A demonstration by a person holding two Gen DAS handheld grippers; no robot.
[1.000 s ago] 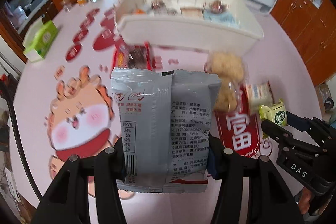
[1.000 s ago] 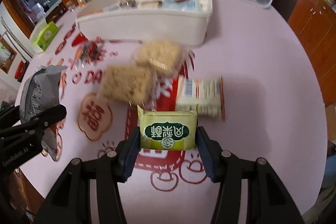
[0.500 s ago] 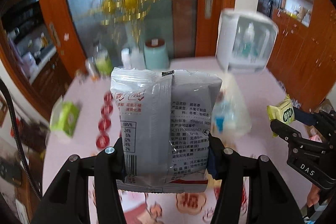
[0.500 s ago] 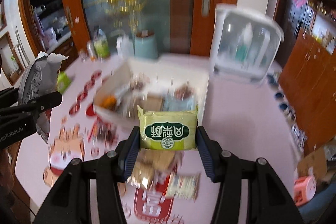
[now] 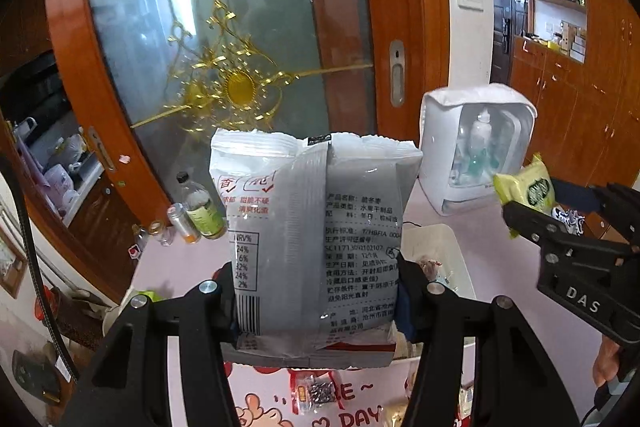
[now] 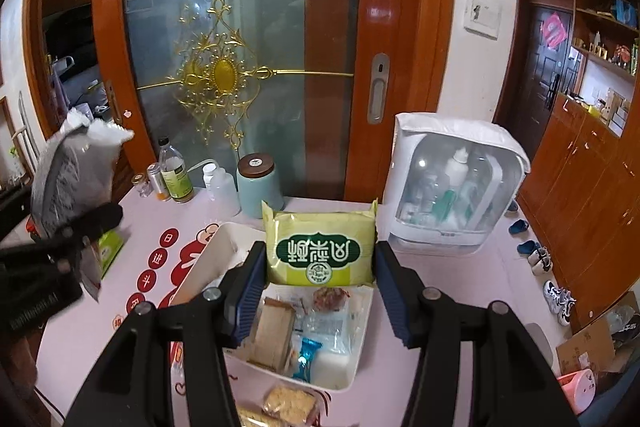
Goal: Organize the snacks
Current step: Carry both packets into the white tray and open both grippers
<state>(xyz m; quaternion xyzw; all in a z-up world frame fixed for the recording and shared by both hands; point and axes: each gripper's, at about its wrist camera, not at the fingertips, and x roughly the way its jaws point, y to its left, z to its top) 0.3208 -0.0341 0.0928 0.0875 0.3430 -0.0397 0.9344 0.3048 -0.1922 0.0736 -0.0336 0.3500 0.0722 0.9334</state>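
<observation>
Table [image 6: 432, 343], pink with red festive prints, carries a white plastic bin [image 6: 200, 267] near its middle, already filled with wrapped snacks. A white sterilizer cabinet [image 6: 456, 183] stands at the far right edge, bottles [image 6: 174, 173] and a mint canister [image 6: 259, 185] along the far edge. Left tongs [image 5: 316, 299] pinch a grey snack bag [image 5: 312, 227], held upright in the air. Right tongs [image 6: 320, 267] pinch a green snack packet [image 6: 320, 245], raised above the bin's far end.
</observation>
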